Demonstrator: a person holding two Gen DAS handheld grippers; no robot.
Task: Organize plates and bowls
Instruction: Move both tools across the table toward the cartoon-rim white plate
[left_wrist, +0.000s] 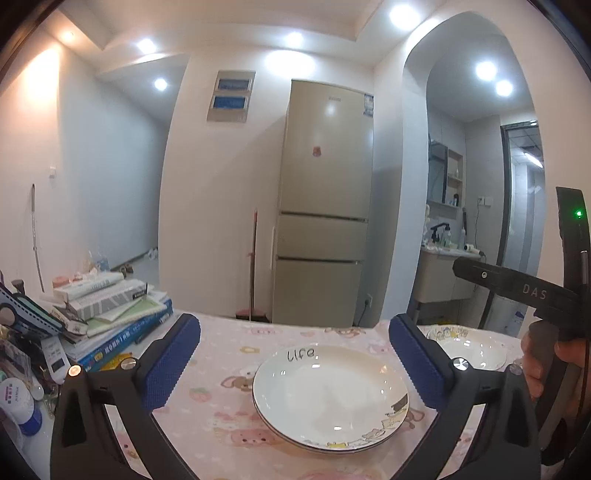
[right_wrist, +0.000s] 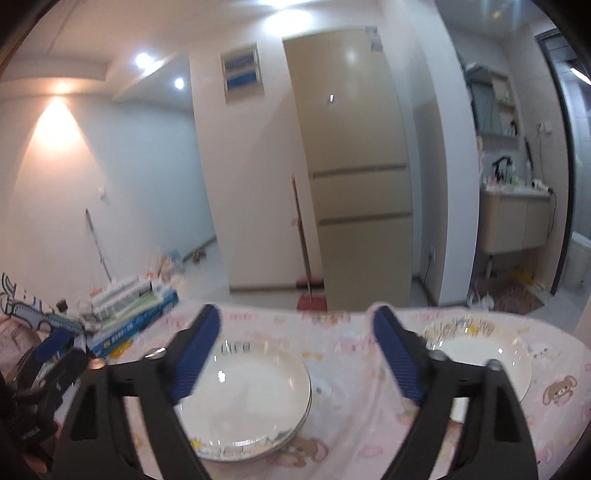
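A stack of white plates (left_wrist: 330, 395) with "life" written on the rim lies on the pink cartoon tablecloth (left_wrist: 221, 417); it also shows in the right wrist view (right_wrist: 247, 398). A second white dish with a cartoon rim (left_wrist: 476, 350) lies to its right, also in the right wrist view (right_wrist: 480, 354). My left gripper (left_wrist: 295, 362) is open and empty, held above the stack. My right gripper (right_wrist: 295, 350) is open and empty, above the cloth between the stack and the second dish. Its black body shows at the right edge of the left wrist view (left_wrist: 554, 295).
A pile of books and boxes (left_wrist: 110, 317) lies at the table's left, with small clutter (left_wrist: 22, 369) beside it. Beyond the table's far edge stand a beige fridge (left_wrist: 325, 206), a broom (left_wrist: 253, 266) and a washbasin cabinet (left_wrist: 439, 273).
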